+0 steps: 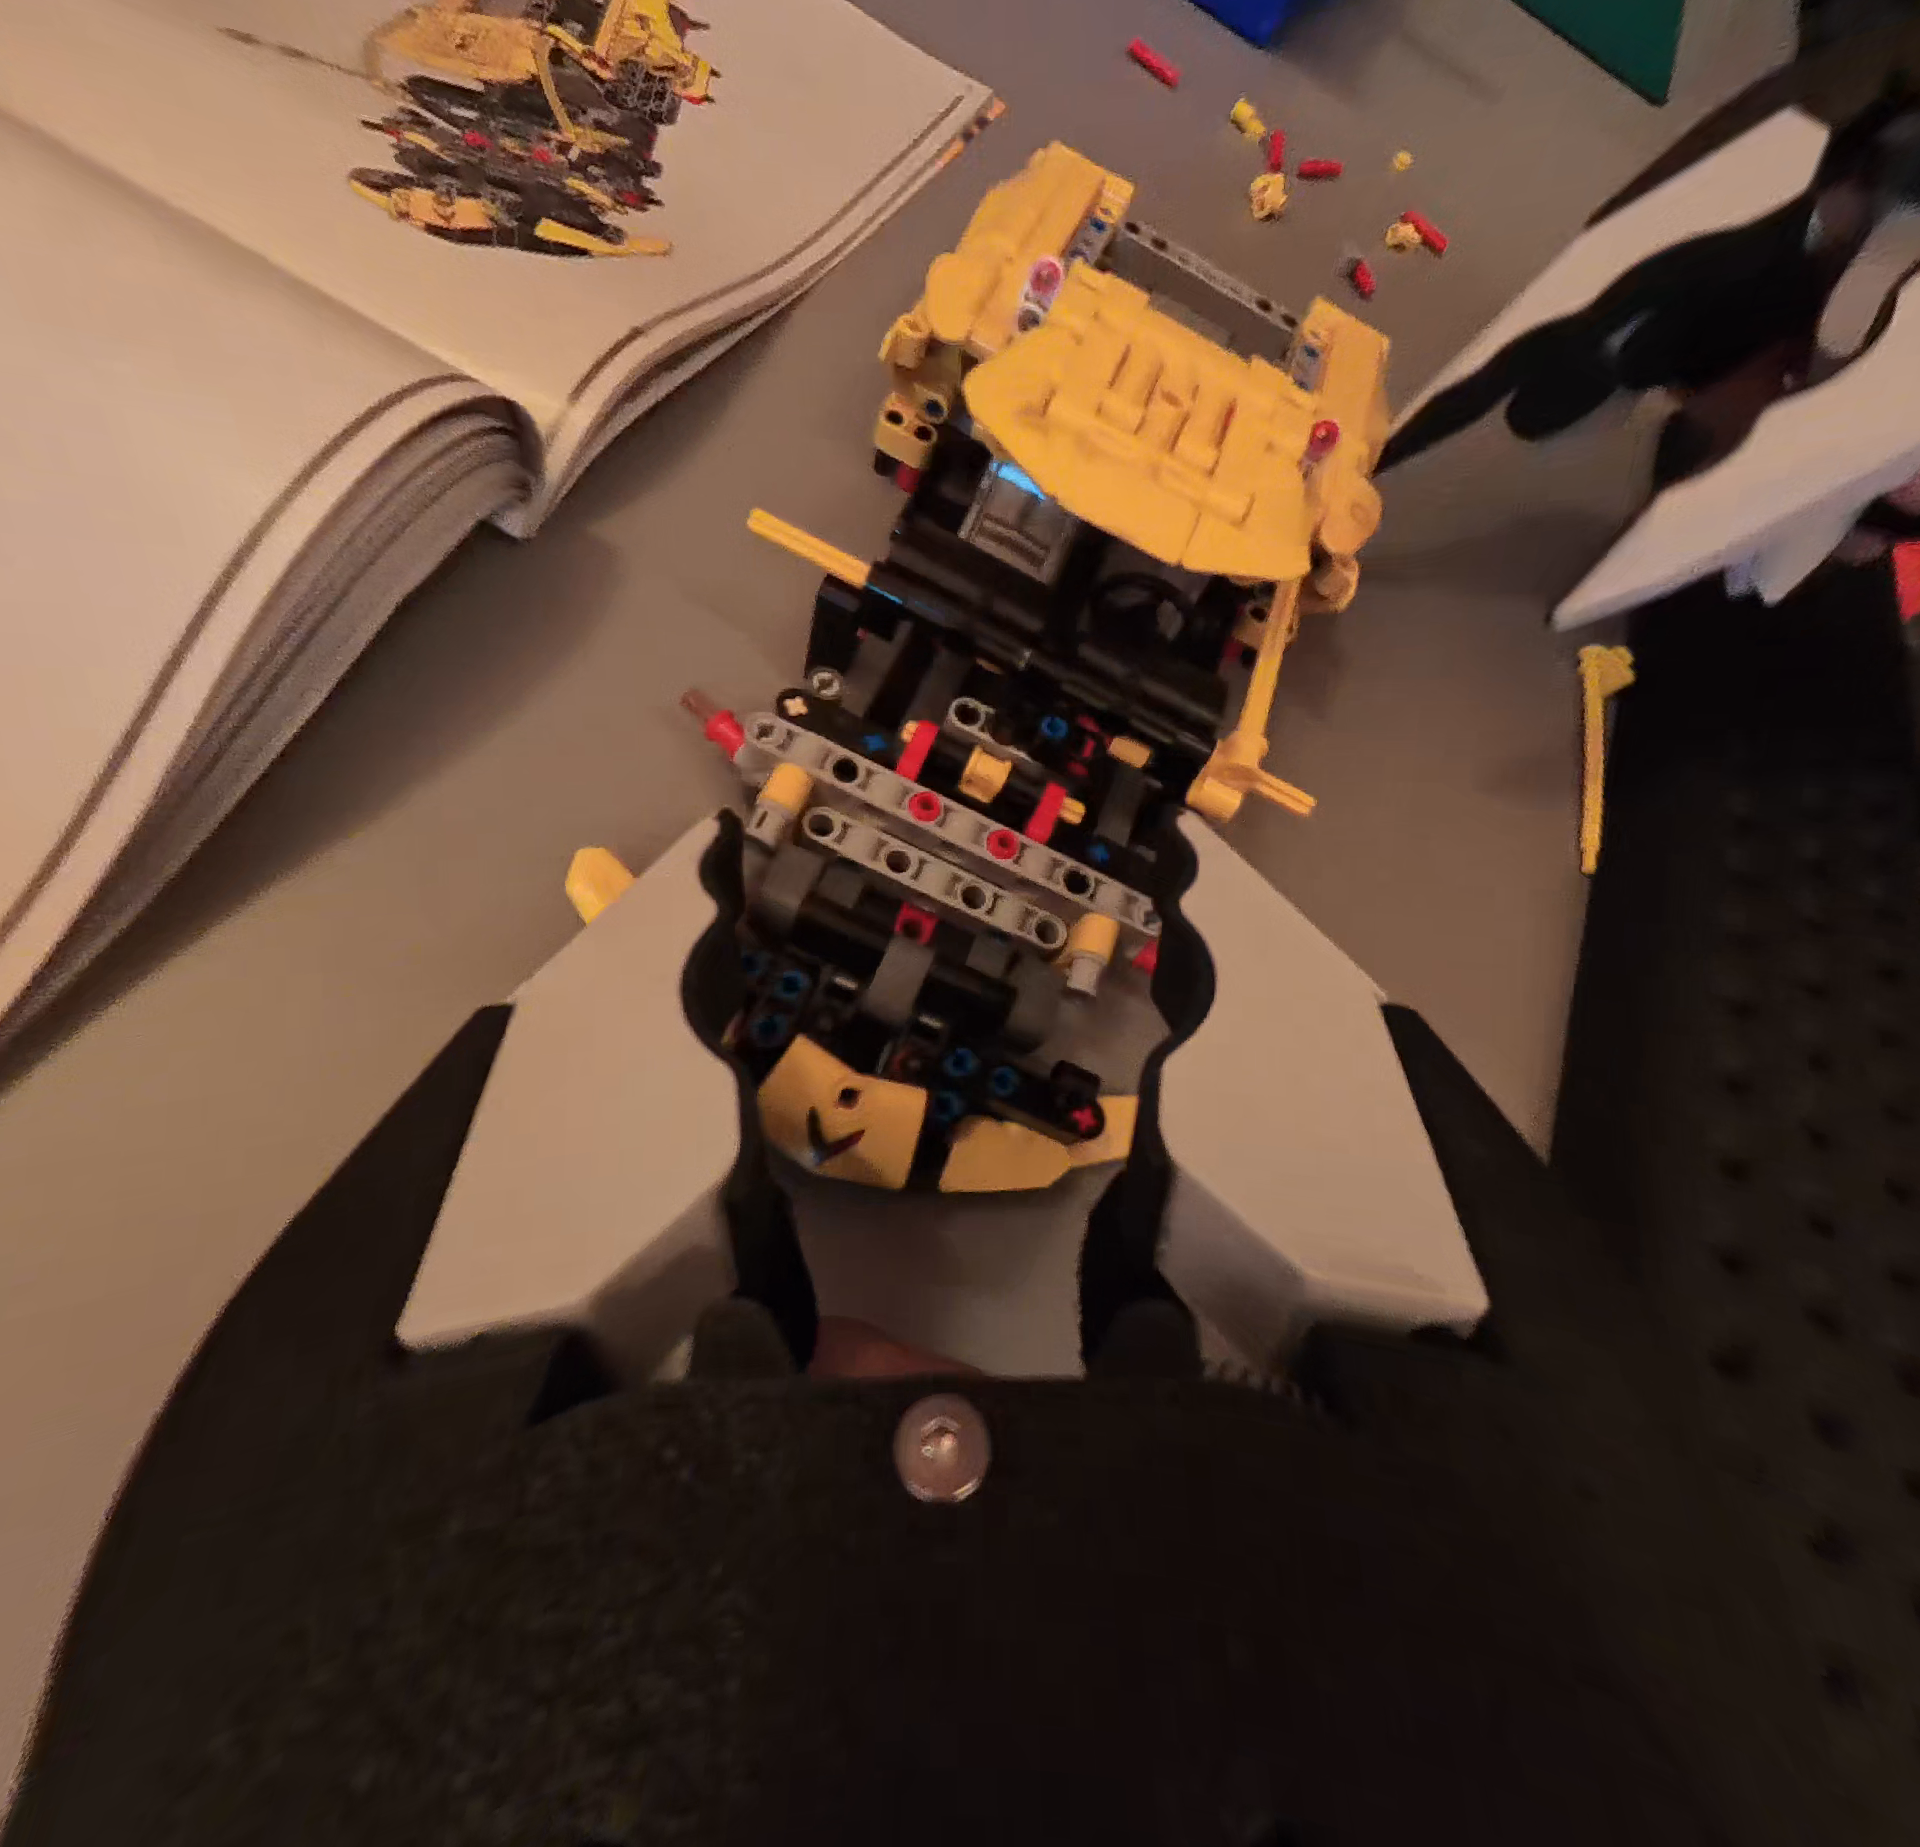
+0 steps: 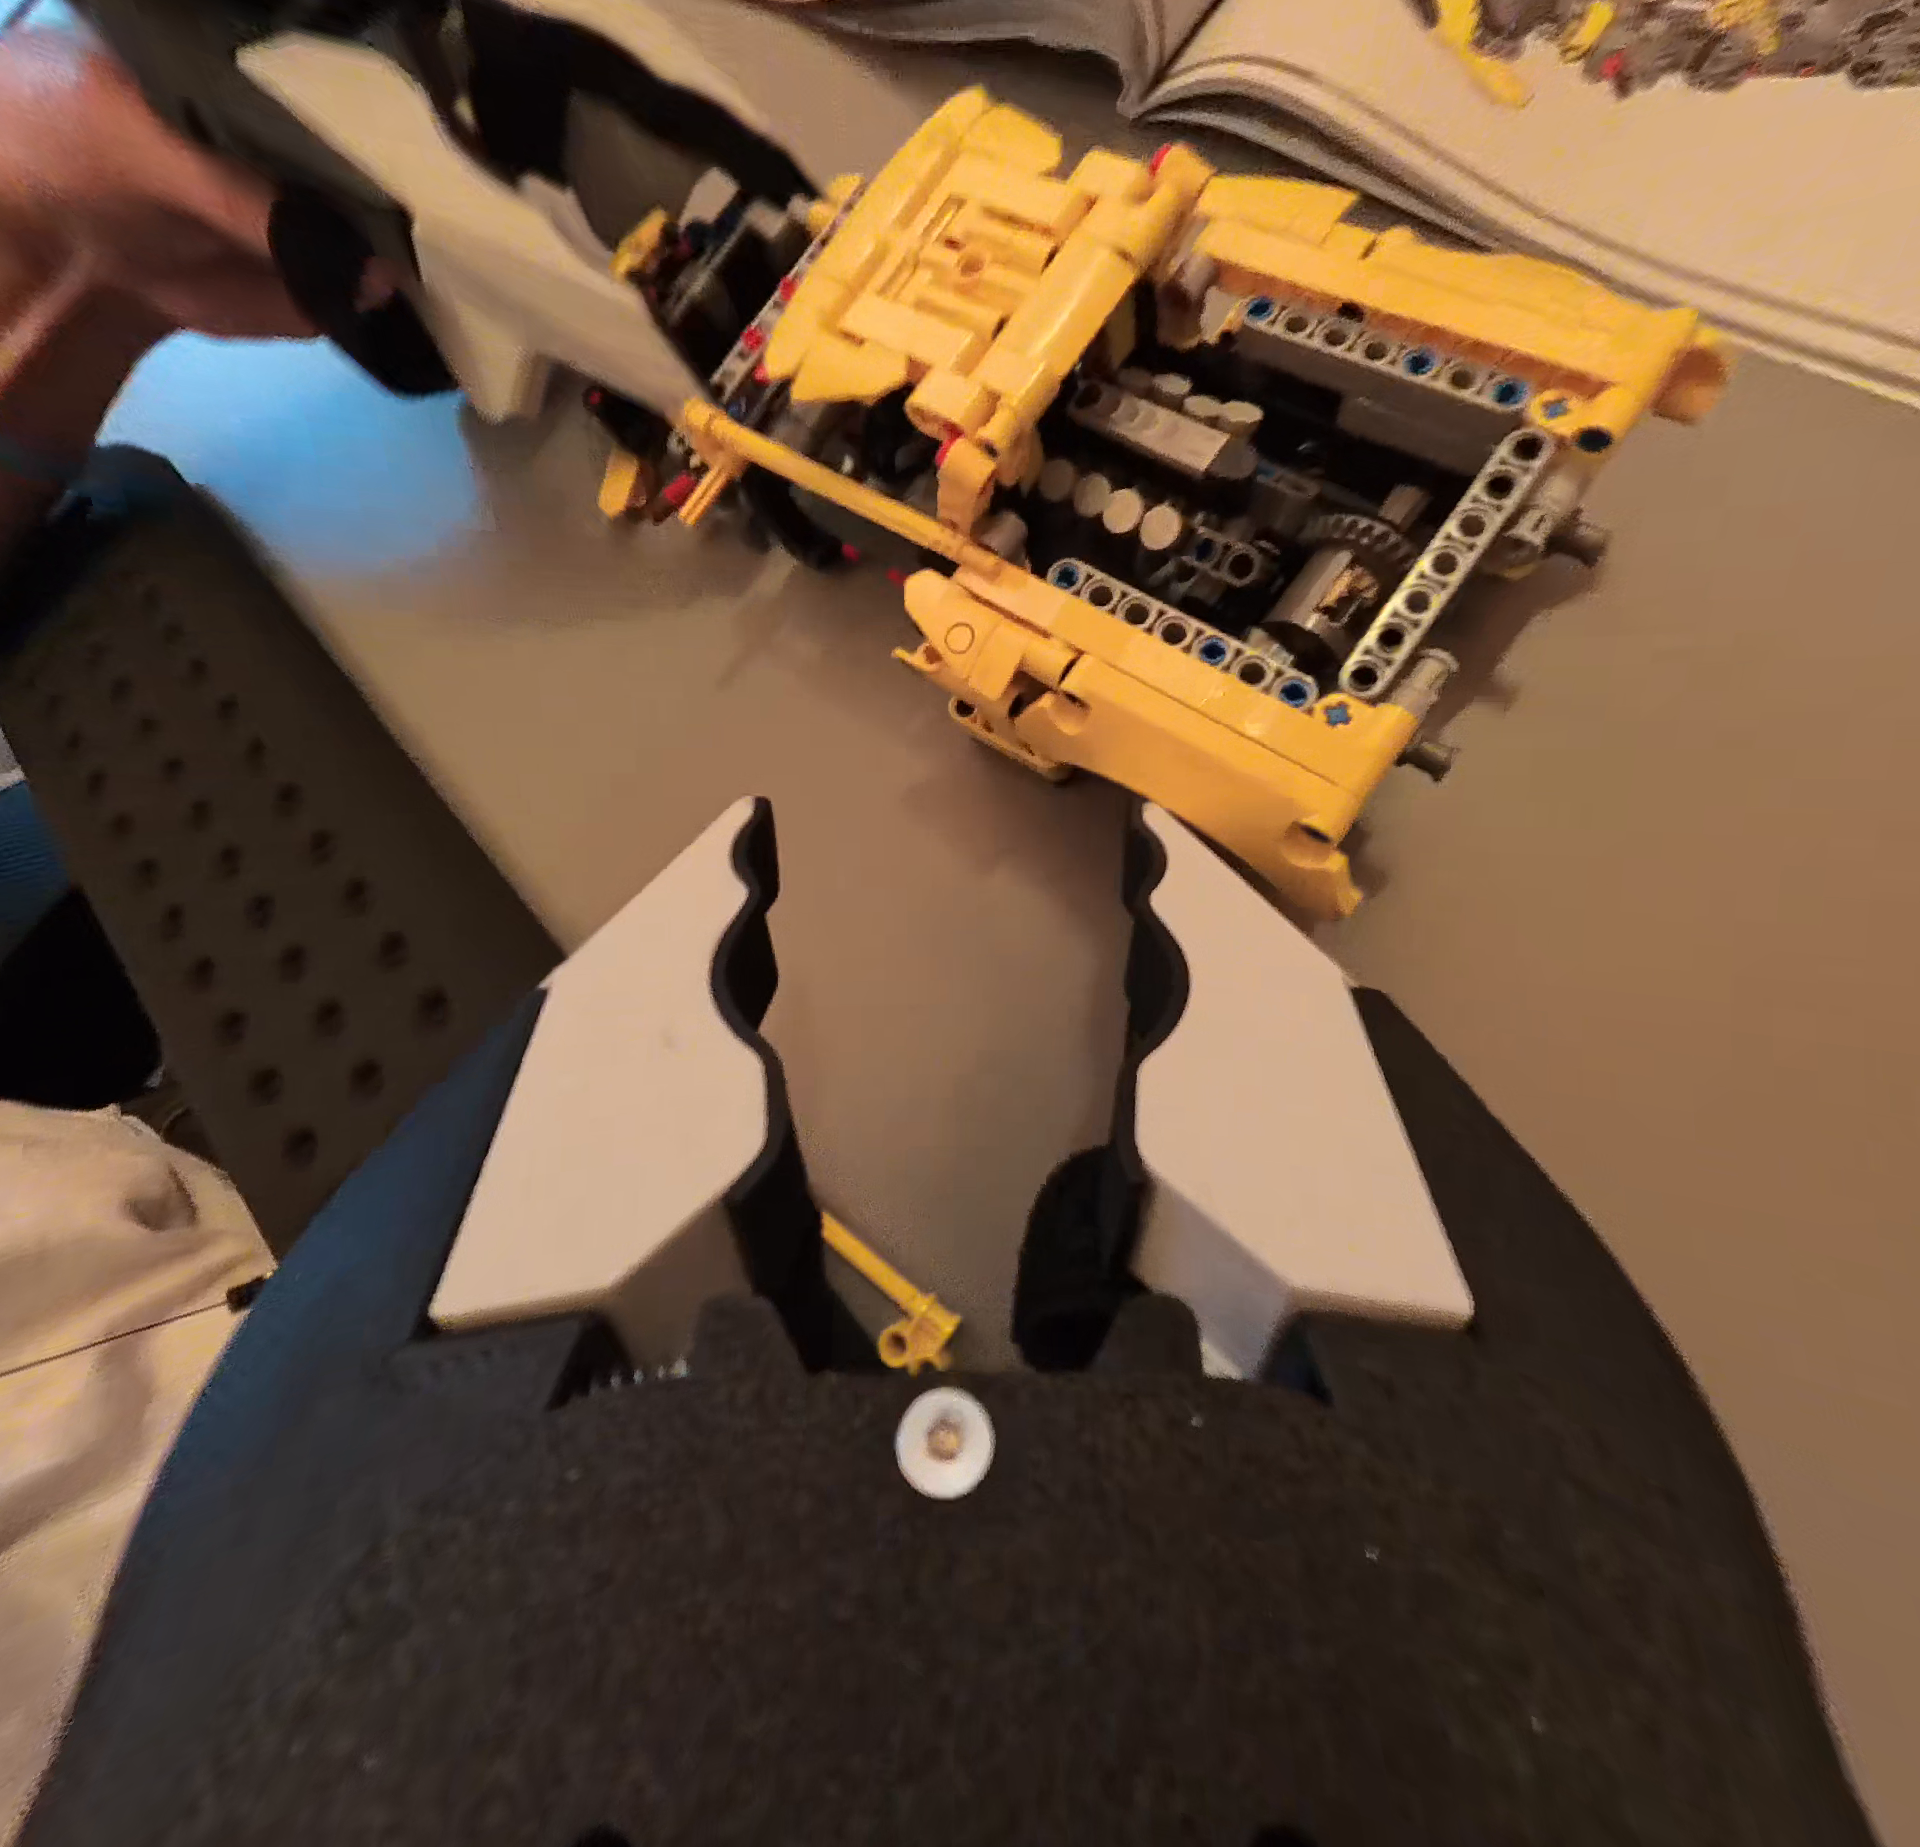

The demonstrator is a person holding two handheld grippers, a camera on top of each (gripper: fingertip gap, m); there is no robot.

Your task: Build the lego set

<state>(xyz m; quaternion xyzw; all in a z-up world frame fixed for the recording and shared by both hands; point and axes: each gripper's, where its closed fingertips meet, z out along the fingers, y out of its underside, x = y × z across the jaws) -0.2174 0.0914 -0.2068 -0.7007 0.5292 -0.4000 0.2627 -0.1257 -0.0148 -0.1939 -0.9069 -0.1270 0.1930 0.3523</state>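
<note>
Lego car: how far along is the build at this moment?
Done: the yellow-and-black car has its body panels and chassis joined. In hand: the left gripper clamps its front end; the right gripper is open, empty. Left: the loose yellow rod and scattered red and yellow pins.

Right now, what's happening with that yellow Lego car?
A person is building it with two hand-held grippers. The left gripper is closed around one end of the half-built car, which sits on the table. The right gripper is open and empty, hovering near the car. An instruction book lies open beside it, with loose pieces scattered nearby.
</note>
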